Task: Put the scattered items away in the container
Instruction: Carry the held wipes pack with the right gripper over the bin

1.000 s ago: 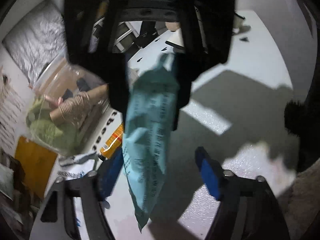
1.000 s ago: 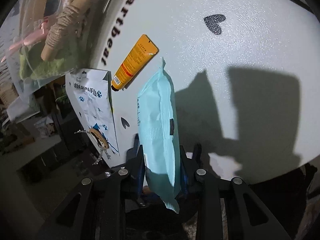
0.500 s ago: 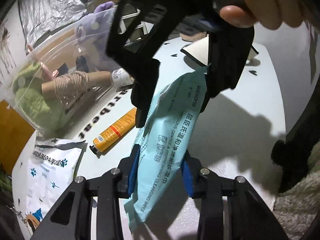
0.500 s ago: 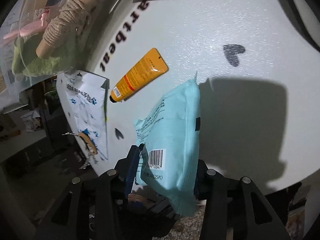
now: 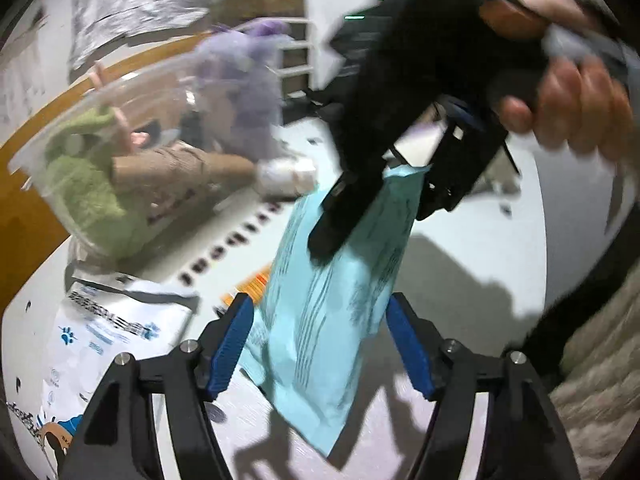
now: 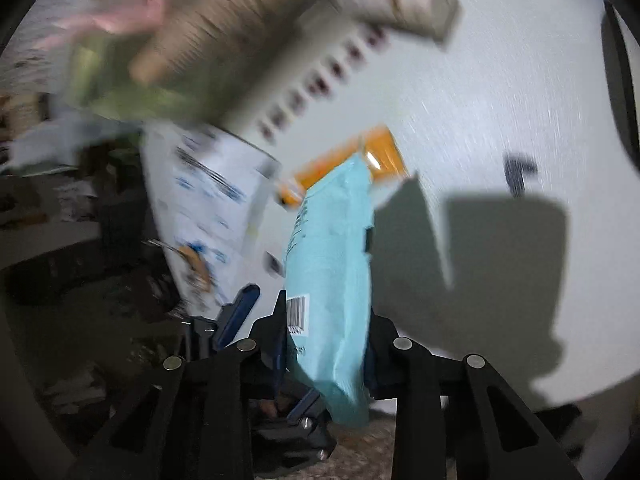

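A light-blue pack of wipes (image 5: pixel 332 300) hangs above the white table (image 5: pixel 480 248). My right gripper (image 6: pixel 326 336) holds its upper end, jaws closing with the pads pressed on it. In the left wrist view the right gripper (image 5: pixel 380 224) comes down from above, a hand (image 5: pixel 568 104) on its grip. My left gripper (image 5: pixel 322 336) straddles the pack's lower half, jaws opening, blue pads (image 5: pixel 236 332) just off its sides. The clear container (image 5: pixel 120 148) stands at the left, blurred, with soft toys, a twine-wrapped roll and a bottle inside.
An orange tube (image 6: pixel 372 156) lies on the table beneath the pack, partly hidden. A white pet-print bag (image 5: pixel 116 332) lies at the table's left edge. Dark letters (image 5: pixel 232 240) run along the table beside the container. Carpet (image 5: pixel 600 380) shows at lower right.
Half a second ago my left jaws were shut on the pack; now they stand apart. The right jaws have tightened on it. Both grippers have risen and rolled, and the pack has turned with them.
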`<act>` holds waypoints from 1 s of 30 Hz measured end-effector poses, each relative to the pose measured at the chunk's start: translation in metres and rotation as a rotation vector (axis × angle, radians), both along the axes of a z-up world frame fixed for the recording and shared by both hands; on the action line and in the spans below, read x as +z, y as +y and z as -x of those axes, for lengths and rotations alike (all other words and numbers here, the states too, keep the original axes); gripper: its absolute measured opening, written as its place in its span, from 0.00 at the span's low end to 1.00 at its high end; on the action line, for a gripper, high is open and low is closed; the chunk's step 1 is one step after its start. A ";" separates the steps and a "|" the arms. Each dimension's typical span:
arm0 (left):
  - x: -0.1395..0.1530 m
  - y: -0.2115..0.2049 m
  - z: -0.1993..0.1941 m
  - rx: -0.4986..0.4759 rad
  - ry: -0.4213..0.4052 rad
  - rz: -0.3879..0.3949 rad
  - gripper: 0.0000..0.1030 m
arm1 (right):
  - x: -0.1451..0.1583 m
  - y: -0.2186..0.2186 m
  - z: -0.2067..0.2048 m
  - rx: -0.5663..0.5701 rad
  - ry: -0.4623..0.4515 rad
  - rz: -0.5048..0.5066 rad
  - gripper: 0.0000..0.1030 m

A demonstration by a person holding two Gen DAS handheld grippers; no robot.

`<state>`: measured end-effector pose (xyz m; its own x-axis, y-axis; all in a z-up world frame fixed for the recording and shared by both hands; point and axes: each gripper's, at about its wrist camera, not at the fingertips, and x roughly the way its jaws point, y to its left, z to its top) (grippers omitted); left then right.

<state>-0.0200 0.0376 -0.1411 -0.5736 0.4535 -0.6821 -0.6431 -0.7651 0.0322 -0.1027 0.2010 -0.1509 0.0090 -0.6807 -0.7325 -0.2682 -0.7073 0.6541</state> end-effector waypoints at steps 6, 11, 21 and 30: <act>0.031 -0.021 0.030 0.118 0.021 -0.088 0.67 | 0.073 0.034 0.018 -0.104 0.233 0.014 0.29; 0.041 -0.041 0.046 0.199 0.024 -0.122 0.68 | 0.155 0.057 0.052 -0.146 0.454 -0.037 0.29; 0.033 -0.071 0.063 0.298 -0.015 -0.153 0.68 | 0.233 0.007 0.153 0.066 0.708 -0.419 0.29; 0.036 -0.081 0.067 0.314 0.001 -0.172 0.68 | 0.207 -0.065 0.197 0.296 0.680 -0.777 0.28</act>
<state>-0.0870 -0.0438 -0.1054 -0.7039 0.3629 -0.6106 -0.3756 -0.9198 -0.1136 -0.3000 0.1361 0.0565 -0.4757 -0.0639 -0.8773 0.2327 -0.9710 -0.0554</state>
